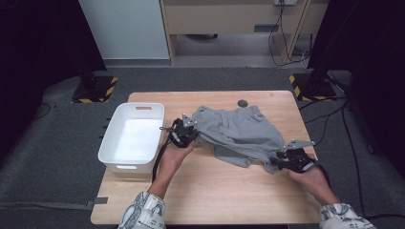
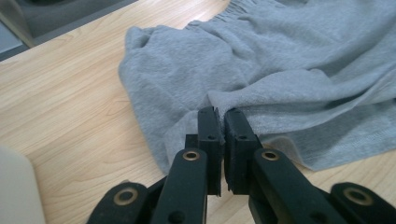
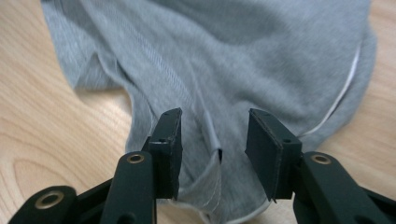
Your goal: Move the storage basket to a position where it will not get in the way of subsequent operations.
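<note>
Jaws of the left gripper pinch a fold of soft grey jersey shorts crumpled on the pale woodgrain tabletop, while the right gripper stands apart over a stitched hem

My wooden table has a white plastic bin standing at its left edge, with a slot handle in its far wall. Near the table's far edge I can see a small dark round cap set into the top. Beyond the table lies grey carpet, with two black stands on yellow-and-black striped feet at either side, and pale wooden furniture with cables hanging beside it.
</note>
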A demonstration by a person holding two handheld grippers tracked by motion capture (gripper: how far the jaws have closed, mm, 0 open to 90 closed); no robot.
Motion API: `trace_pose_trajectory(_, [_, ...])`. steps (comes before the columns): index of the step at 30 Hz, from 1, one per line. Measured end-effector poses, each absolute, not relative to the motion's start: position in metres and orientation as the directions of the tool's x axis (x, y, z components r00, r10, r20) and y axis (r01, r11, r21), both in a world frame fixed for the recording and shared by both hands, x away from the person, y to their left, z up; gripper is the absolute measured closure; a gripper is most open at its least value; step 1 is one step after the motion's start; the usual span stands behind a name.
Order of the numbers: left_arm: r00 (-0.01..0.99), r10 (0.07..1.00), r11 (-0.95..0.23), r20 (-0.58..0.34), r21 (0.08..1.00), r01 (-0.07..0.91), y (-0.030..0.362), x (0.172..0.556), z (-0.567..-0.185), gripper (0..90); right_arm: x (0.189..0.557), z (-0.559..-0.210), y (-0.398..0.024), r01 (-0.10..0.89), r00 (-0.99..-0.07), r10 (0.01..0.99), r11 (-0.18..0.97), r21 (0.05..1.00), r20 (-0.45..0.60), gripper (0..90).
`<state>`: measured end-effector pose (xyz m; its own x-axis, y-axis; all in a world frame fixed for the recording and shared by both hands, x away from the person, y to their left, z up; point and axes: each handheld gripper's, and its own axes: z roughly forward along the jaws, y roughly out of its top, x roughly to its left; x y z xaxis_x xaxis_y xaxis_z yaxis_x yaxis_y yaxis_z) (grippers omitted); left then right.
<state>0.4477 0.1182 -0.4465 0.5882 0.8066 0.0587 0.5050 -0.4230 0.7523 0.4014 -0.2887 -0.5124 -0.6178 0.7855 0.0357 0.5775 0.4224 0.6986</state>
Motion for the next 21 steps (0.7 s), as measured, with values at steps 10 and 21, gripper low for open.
trace_pose_trajectory(10, [0.576, 0.817, -0.397, 0.034, 0.757, 0.519, 0.129, 0.446, -0.444, 86.2, 0.398, -0.514, -0.302, 0.590, -0.621, 0.781, 0.419, 0.690, 0.057, 87.9])
trace_pose_trajectory(21, [0.632, 0.774, -0.449, 0.048, 0.745, 0.493, 0.134, 0.429, -0.440, 86.2, 0.403, -0.471, -0.323, 0.504, -0.575, 0.817, 0.314, 0.804, 0.041, 88.2])
